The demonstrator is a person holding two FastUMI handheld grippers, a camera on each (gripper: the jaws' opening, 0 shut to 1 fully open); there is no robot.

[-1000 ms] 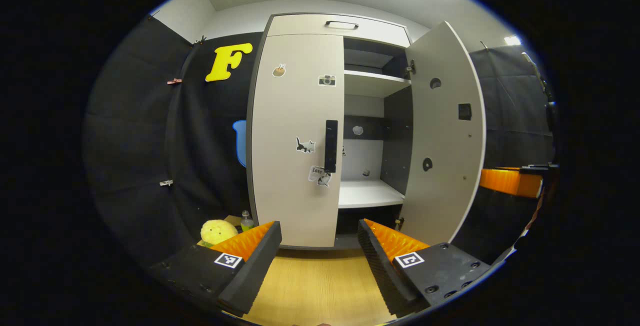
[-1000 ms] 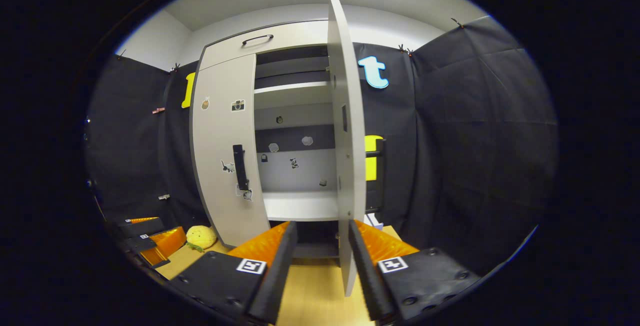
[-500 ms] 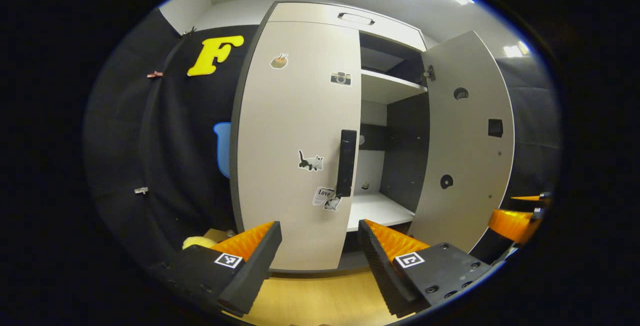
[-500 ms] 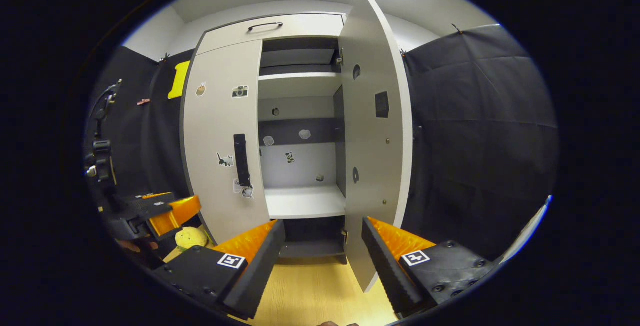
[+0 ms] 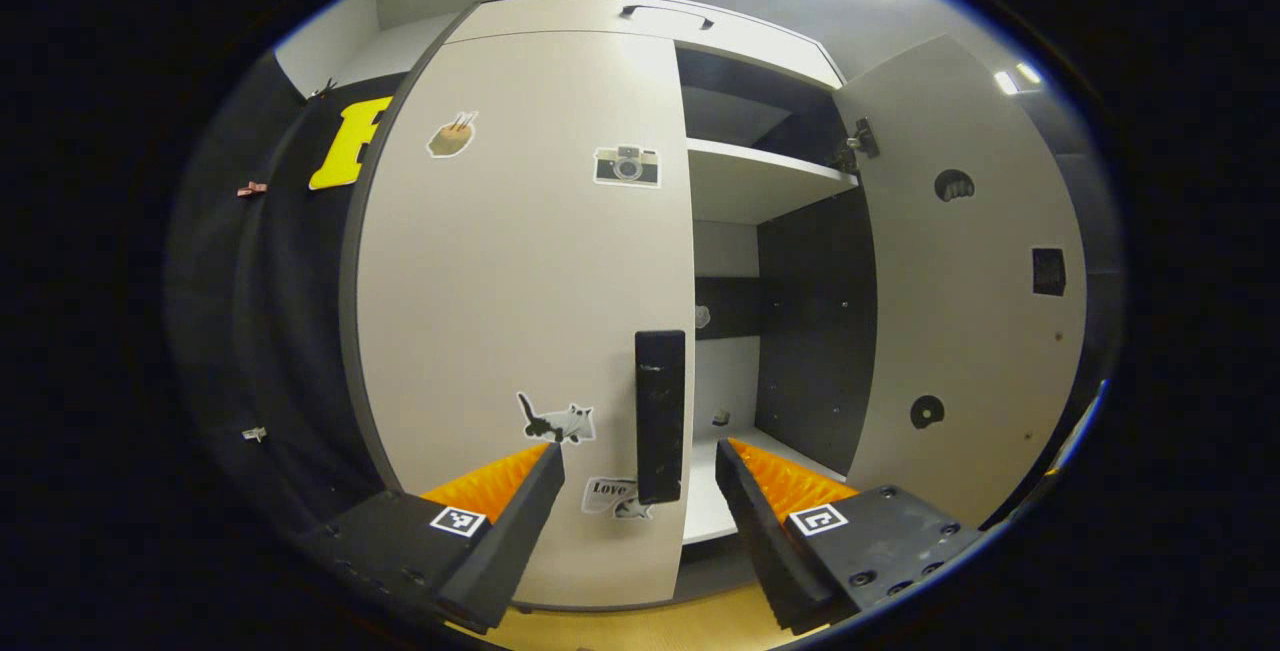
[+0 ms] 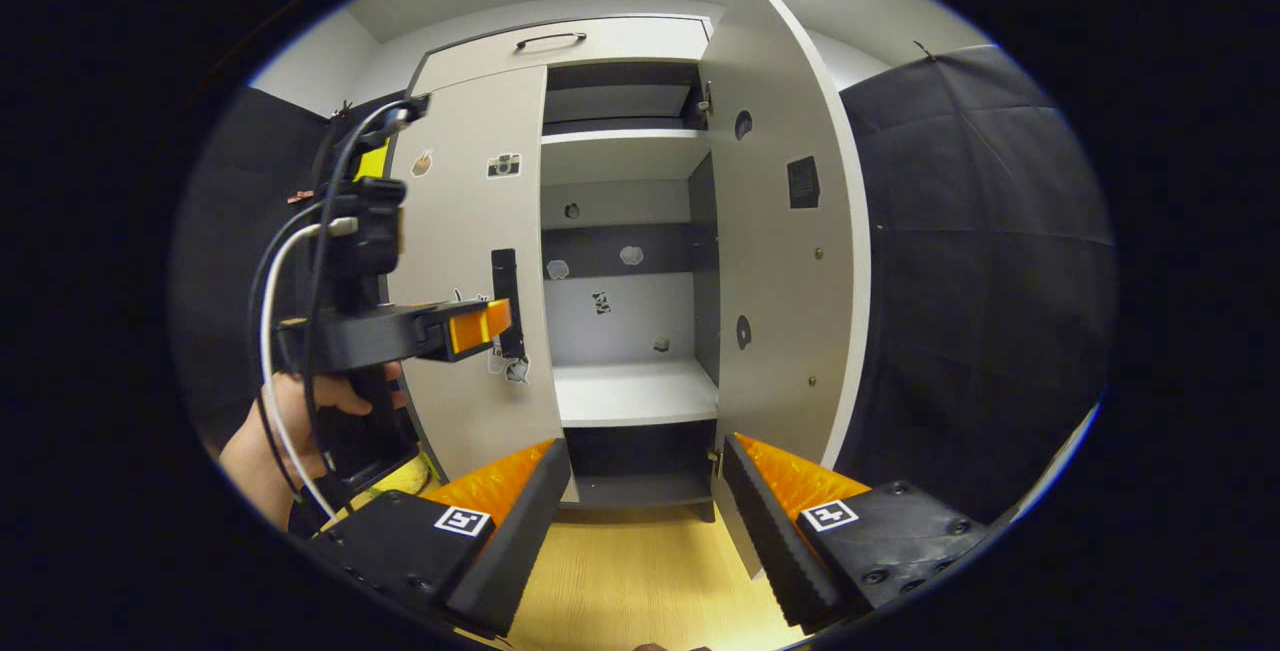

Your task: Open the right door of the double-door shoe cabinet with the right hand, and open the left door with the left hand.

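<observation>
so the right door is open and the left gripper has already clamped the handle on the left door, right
Not quite. The right door is open, but the left gripper has not clamped the handle on the left door. The left gripper view shows its jaws open, with the handle between them and gaps on both sides.

The shoe cabinet [image 6: 620, 41] stood on the floor [image 6: 640, 571] against the booth's back wall. Its left door [image 5: 520, 281] was closed, with the handle [image 5: 660, 416] set upright along that door's inner edge and a drawer front [image 5: 640, 26] above. The right door [image 6: 785, 231] stood swung out to the right, exposing the shelves [image 6: 635, 391] behind it, one high and one lower. In the left gripper view the left tongs [image 5: 640, 511] sat just before the handle, one finger to each side of it, apart from it. In the right gripper view the right tongs [image 6: 645, 521] hung back before the open compartment, the right door's lower edge just beside the right finger, and the left tongs appeared near the handle, held by a hand [image 6: 290, 421] at far left.
</observation>
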